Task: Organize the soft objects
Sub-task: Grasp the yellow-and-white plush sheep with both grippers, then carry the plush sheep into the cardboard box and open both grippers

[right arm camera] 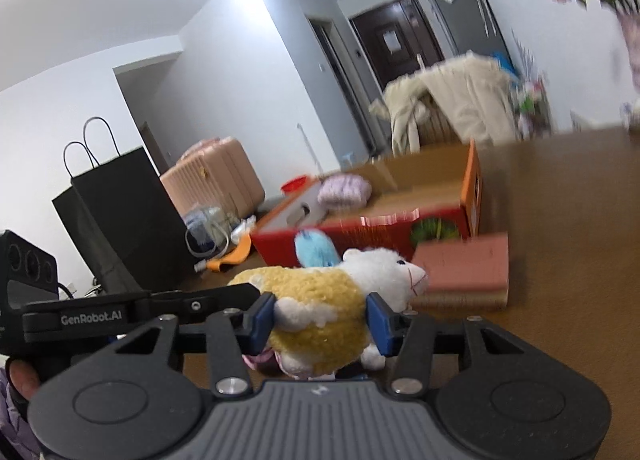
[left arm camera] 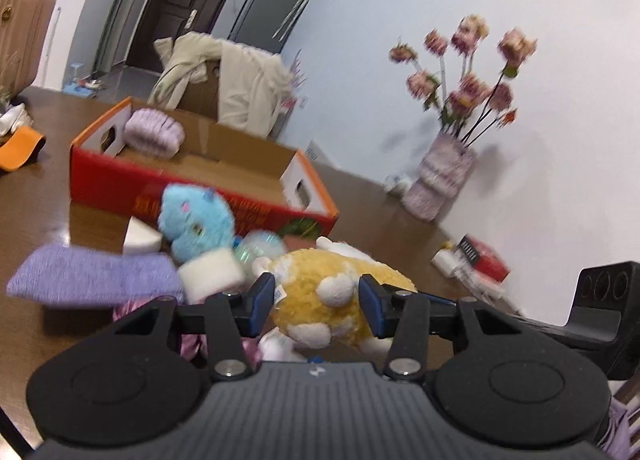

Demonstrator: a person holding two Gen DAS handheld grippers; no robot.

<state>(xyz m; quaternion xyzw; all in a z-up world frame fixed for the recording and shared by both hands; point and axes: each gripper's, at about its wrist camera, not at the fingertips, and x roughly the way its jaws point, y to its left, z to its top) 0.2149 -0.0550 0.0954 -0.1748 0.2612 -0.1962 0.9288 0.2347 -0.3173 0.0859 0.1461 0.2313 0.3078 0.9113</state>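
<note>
A yellow-and-white sheep plush (left arm camera: 316, 264) (right arm camera: 312, 288) hangs just above the brown table (left arm camera: 380, 200), gripped from two sides. My left gripper (left arm camera: 318, 300) is shut on its yellow body, blue pads pressing into the fur. My right gripper (right arm camera: 320, 318) is shut on the same plush, whose white head points right. Behind it lie a blue plush (left arm camera: 196, 220) (right arm camera: 316, 250), a purple cloth (left arm camera: 92, 276) and white foam blocks (left arm camera: 212, 272). An open red cardboard box (left arm camera: 200, 188) (right arm camera: 360, 232) holds a lilac knitted item (left arm camera: 154, 132) (right arm camera: 346, 188).
A vase of pink flowers (left arm camera: 440, 176) stands by the wall at the table's right. A pink foam block (right arm camera: 464, 272) lies in front of the box. A chair draped with a cream coat (left arm camera: 224, 76) sits behind the table. A black paper bag (right arm camera: 120, 220) and a pink suitcase (right arm camera: 216, 176) stand at the left.
</note>
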